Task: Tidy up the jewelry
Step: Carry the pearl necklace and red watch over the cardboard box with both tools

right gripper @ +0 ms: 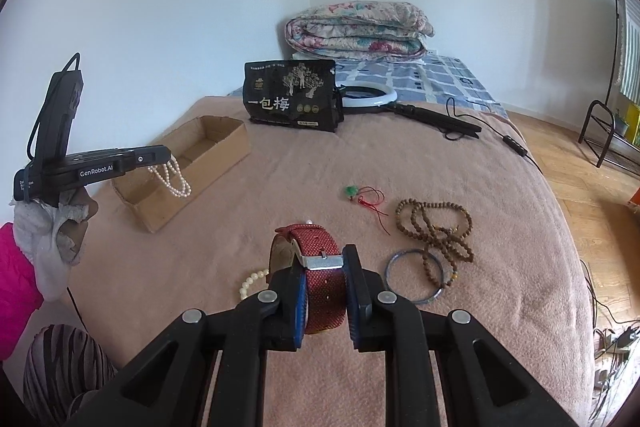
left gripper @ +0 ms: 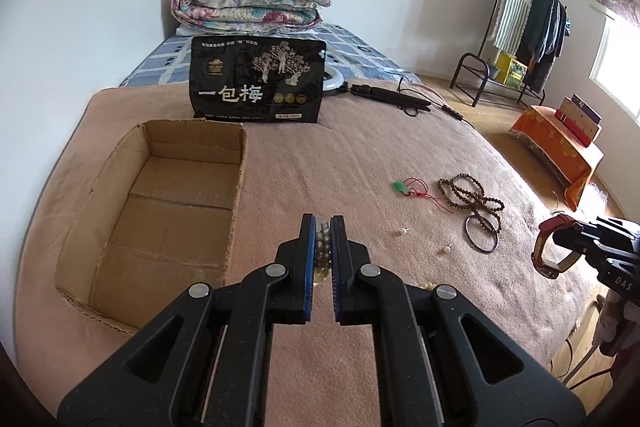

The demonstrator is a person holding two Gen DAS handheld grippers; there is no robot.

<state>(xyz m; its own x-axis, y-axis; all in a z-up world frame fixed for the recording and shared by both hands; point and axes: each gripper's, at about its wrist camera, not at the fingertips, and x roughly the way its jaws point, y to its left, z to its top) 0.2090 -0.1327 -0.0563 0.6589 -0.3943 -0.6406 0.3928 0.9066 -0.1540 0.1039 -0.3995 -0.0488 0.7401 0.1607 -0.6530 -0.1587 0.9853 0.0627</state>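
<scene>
My left gripper (left gripper: 323,223) is shut on a pearl necklace (left gripper: 323,247), held above the bed just right of the open cardboard box (left gripper: 100,223). In the right wrist view the necklace (right gripper: 172,179) hangs from that gripper (right gripper: 166,157) beside the box (right gripper: 224,147). My right gripper (right gripper: 323,259) is shut on a red watch (right gripper: 320,283); the watch also shows in the left wrist view (left gripper: 550,247). On the blanket lie a green pendant on red cord (right gripper: 360,195), a brown bead string (right gripper: 436,231), a blue bangle (right gripper: 414,277) and a cream bead bracelet (right gripper: 252,281).
A black snack bag (right gripper: 292,95) stands behind the box. A ring light with stand (right gripper: 372,95) and its cable lie beyond. A folded quilt (right gripper: 356,27) sits at the head of the bed. Two small white studs (left gripper: 402,231) lie on the blanket.
</scene>
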